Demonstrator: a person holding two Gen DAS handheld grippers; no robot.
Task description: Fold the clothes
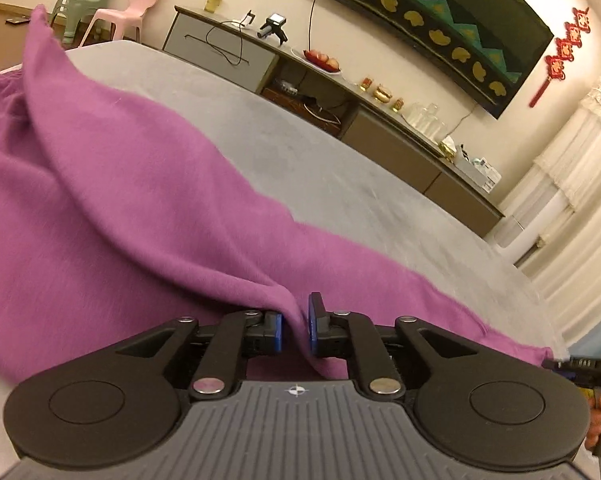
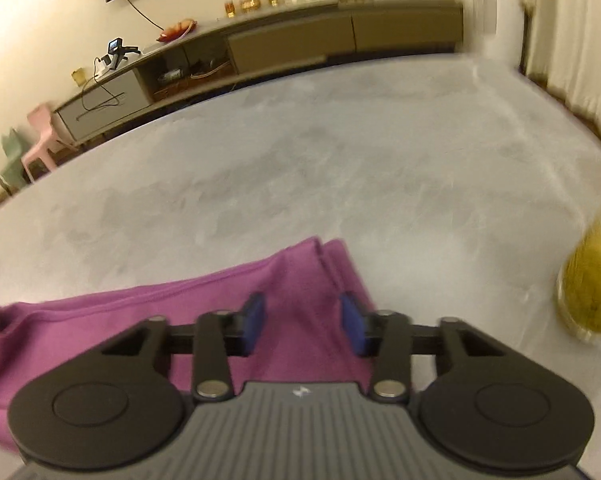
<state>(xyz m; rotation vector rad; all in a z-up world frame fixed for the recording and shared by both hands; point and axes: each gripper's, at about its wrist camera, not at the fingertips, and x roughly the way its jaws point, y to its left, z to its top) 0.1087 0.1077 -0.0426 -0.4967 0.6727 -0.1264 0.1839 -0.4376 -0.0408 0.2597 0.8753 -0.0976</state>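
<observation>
Left wrist view: closest to the camera, at bottom centre, the left gripper shows its two blue pads slightly apart, with a pinched ridge of purple garment running between them. The left pad seems to touch the cloth; whether the right pad presses it I cannot tell. From the pads the garment spreads to the left and upward, rising in a peak at the upper left of the frame, and a narrower band trails to the lower right. It lies on a grey bed cover. At the far right edge a hand holds the other tool, near that trailing end.

Right wrist view: nearest, at bottom centre, the right gripper has its pads clearly apart, clamped on nothing. The garment's folded end lies between and just ahead of them, and its long axis runs off to the lower left. A yellow glass jar stands at the right edge, well apart.

Both tools sit at the garment's near edge, the left probably mid-length, the right at its end.
</observation>
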